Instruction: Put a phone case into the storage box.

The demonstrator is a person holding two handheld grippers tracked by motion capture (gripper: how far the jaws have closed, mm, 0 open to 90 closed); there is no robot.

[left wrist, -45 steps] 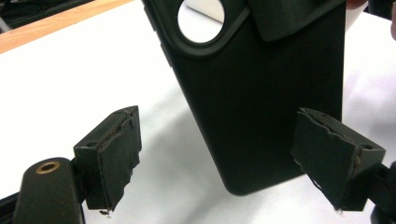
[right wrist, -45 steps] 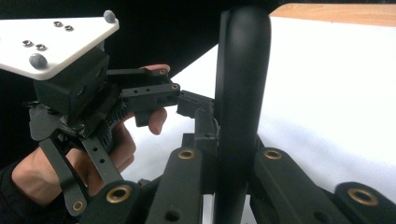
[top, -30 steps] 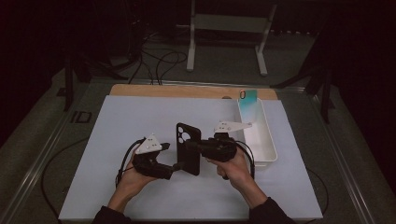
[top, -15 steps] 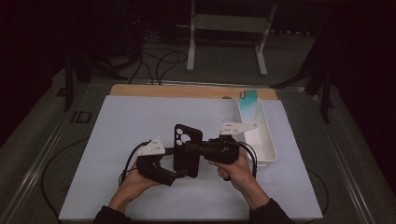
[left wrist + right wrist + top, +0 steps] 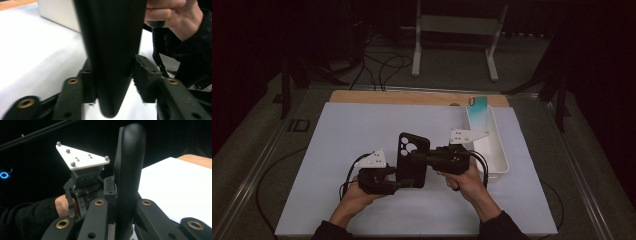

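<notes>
A black phone case stands upright on its edge over the middle of the white worktop, just left of the long white tray, held between the two sets of tongs. The right tongs come in level from the tray's side and are clamped on the case about halfway up; in the right gripper view the case rises between the pads, which press both its faces. The left tongs reach the case's lower end, on the side away from the tray. Their jaws have just been closing, and in the left gripper view the case sits between them, with the pads touching its sides, so they grip it. A teal phone leans at the tray's far end.
</notes>
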